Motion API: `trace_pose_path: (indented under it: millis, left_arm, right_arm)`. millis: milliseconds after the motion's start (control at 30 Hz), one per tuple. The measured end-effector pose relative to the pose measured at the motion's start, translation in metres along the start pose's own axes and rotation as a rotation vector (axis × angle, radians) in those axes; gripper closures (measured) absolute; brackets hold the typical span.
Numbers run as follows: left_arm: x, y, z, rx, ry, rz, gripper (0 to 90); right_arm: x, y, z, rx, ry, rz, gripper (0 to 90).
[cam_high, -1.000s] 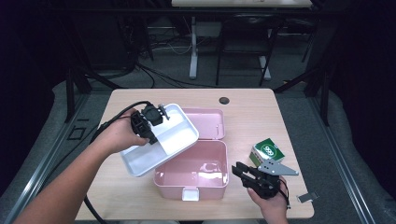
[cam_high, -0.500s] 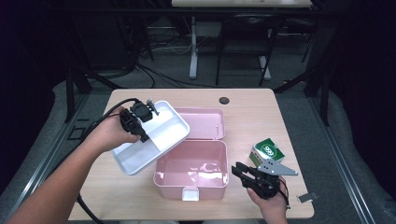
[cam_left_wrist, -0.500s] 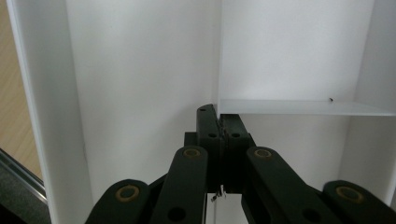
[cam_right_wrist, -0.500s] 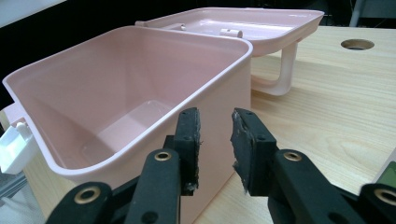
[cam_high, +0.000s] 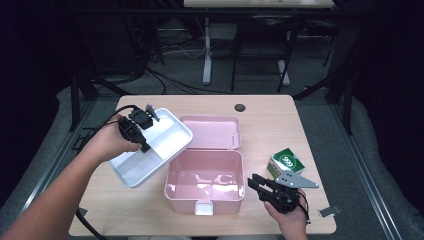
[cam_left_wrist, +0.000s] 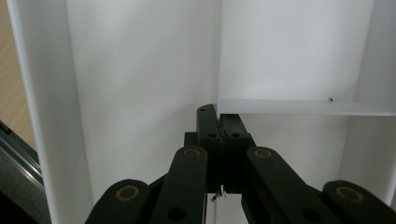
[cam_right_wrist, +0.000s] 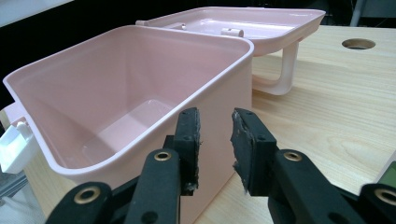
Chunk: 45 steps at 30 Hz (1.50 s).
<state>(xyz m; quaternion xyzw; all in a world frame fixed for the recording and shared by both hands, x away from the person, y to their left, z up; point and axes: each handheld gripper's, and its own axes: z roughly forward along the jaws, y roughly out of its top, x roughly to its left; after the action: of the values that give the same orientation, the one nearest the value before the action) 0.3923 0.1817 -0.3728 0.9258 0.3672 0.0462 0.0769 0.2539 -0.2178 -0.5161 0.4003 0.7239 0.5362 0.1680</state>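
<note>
While clamping tight on the inner divider wall of a white tray (cam_high: 150, 147), the left tool (cam_high: 141, 122) is holding it tilted over the tabletop (cam_high: 280, 115), just left of an open pink box (cam_high: 205, 182). Beside the box's right wall, the right tool (cam_high: 257, 186) is hovering narrowly parted, gripping nothing, near a green carton (cam_high: 286, 161).

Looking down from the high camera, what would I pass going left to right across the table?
Left gripper clamped on the white divided tray → open pink box → right gripper, jaws apart and holding nothing → small green and white carton.
</note>
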Motion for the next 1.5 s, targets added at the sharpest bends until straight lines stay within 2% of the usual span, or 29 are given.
trace_pose_path:
  millis: [600,767,1033,1500]
  left_arm:
    - [0.032,-0.034,0.022,0.064,0.005,-0.113,89.4]
    - [0.039,-0.043,0.029,0.059,0.002,-0.133,89.4]
    - [0.046,-0.054,0.050,0.080,-0.001,-0.162,89.3]
    - [0.047,-0.060,0.088,0.114,-0.028,-0.181,89.4]
  right_arm:
    - [0.000,0.000,0.000,0.000,-0.002,0.001,70.6]
    - [-0.001,0.000,0.000,-0.001,-0.005,0.004,70.5]
    - [0.000,0.000,0.000,-0.002,-0.004,0.001,70.4]
    - [0.000,0.000,0.000,0.000,-0.003,0.005,70.3]
